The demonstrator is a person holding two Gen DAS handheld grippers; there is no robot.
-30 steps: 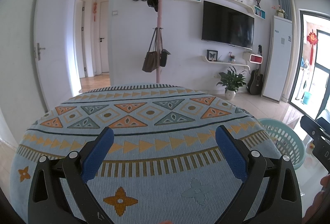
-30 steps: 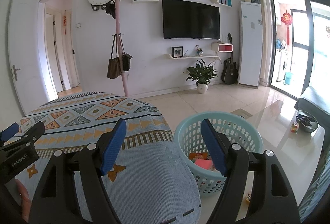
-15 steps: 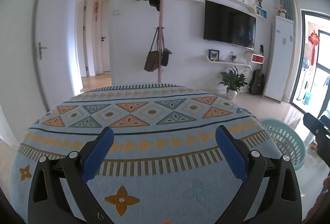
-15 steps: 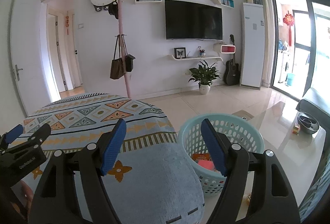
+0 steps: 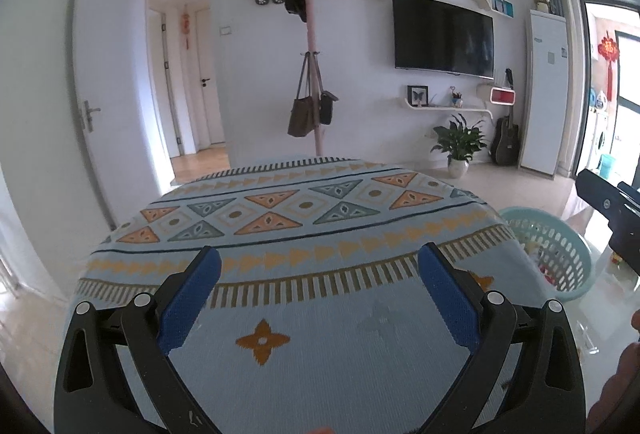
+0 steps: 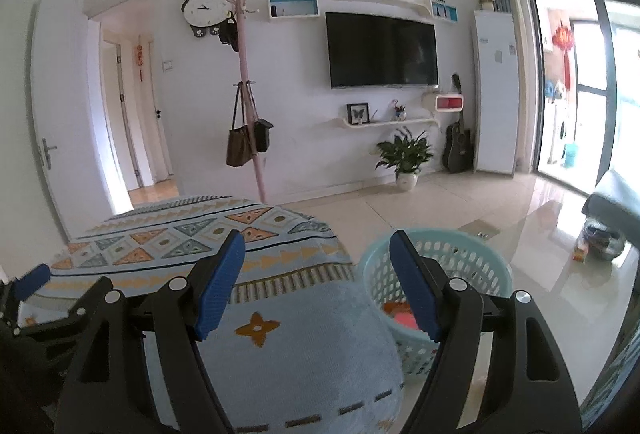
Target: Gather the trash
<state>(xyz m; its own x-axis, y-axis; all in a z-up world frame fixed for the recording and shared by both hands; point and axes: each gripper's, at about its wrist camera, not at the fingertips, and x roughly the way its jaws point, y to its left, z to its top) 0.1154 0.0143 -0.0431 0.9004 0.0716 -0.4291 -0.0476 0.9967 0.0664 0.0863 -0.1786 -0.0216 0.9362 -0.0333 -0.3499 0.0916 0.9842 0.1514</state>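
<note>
Both views tilted slightly; left gripper (image 5: pixel 319 264) and right gripper (image 6: pixel 318 248) gape wide, empty

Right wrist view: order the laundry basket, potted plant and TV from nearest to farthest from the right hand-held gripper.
From the right hand-held gripper:
1. Laundry basket, just beyond the right finger, on the floor.
2. Potted plant, on the floor by the far wall.
3. TV, mounted on that wall, above the plant.

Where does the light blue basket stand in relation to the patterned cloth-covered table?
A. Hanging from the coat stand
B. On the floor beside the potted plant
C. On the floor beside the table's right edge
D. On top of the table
C: the right wrist view shows the light blue basket standing on the tiled floor, right beside the table, below its top.
</note>
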